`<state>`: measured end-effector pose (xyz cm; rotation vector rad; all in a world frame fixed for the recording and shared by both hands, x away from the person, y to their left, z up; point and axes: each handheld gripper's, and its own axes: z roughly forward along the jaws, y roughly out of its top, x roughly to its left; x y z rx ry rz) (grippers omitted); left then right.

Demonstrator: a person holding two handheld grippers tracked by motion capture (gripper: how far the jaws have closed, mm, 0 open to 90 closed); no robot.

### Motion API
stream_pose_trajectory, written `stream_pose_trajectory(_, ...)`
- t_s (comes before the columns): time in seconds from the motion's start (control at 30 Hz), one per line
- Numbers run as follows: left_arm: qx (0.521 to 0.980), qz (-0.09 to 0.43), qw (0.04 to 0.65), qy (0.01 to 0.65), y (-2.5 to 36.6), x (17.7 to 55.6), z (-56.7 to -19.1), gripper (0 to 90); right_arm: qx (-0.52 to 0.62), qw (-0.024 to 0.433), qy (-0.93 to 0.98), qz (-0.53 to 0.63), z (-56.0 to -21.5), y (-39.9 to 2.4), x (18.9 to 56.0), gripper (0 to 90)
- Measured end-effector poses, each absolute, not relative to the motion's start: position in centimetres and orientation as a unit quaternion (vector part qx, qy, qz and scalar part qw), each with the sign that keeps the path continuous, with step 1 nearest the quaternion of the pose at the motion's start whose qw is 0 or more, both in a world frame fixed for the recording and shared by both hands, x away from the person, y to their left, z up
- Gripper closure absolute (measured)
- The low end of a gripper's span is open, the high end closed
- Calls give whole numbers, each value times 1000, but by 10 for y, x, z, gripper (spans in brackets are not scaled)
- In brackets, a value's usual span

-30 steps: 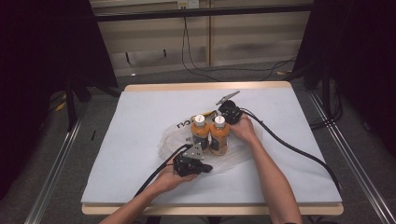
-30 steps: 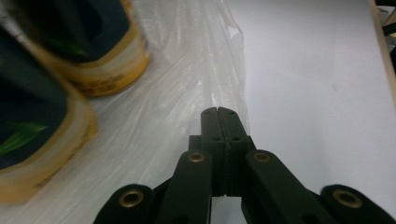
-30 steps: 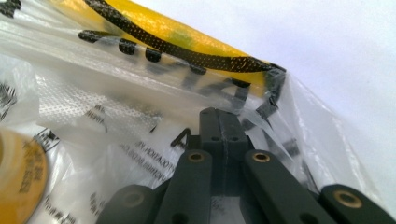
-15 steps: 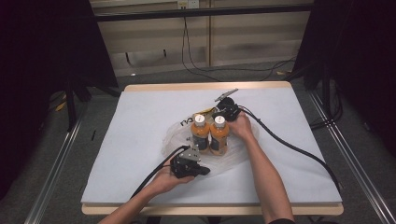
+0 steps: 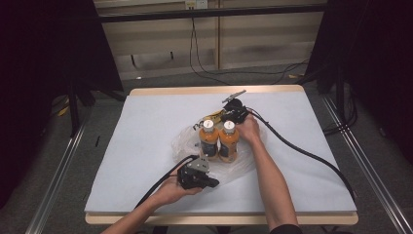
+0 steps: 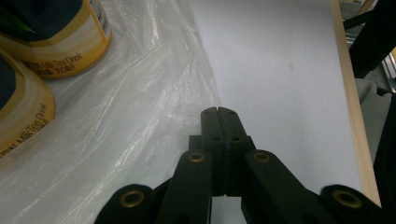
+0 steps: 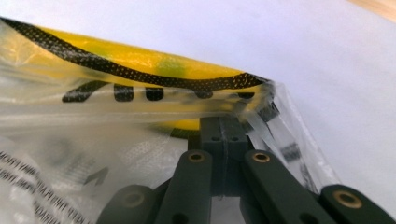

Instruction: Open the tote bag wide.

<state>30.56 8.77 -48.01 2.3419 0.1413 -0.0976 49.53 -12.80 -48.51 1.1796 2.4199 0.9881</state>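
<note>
Two tools are at work, both with jaws pressed together. In the right gripper view the right tool has its tips at the printed yellow-and-black rim of the clear plastic bag, and the film looks pinched between them, though the crumpled plastic hides the exact contact. In the left gripper view the left tool is closed on nothing, its tips just beside the bag's near edge, over the bare worktop.

From the high view the bag lies near the middle of the worktop, with two bottles of orange drink upright side by side on or in it, between the two hands.

The film should handle as light, limp and slippery, likely to slide out of a shallow pinch, so the doubled printed rim is the better hold. Full bottles would be heavy and could topple if the bag is tugged.
</note>
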Motion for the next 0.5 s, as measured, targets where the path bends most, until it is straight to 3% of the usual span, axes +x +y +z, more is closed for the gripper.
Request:
stream_pose_trajectory(0.27, 919, -43, 389, 52, 88, 307, -480, 900, 416, 149, 832, 335, -485, -123, 500, 900)
stream_pose_trajectory(0.5, 915, -44, 394, 72, 95, 318, -481, 900, 399, 121, 833, 363, -487, -119, 497, 900)
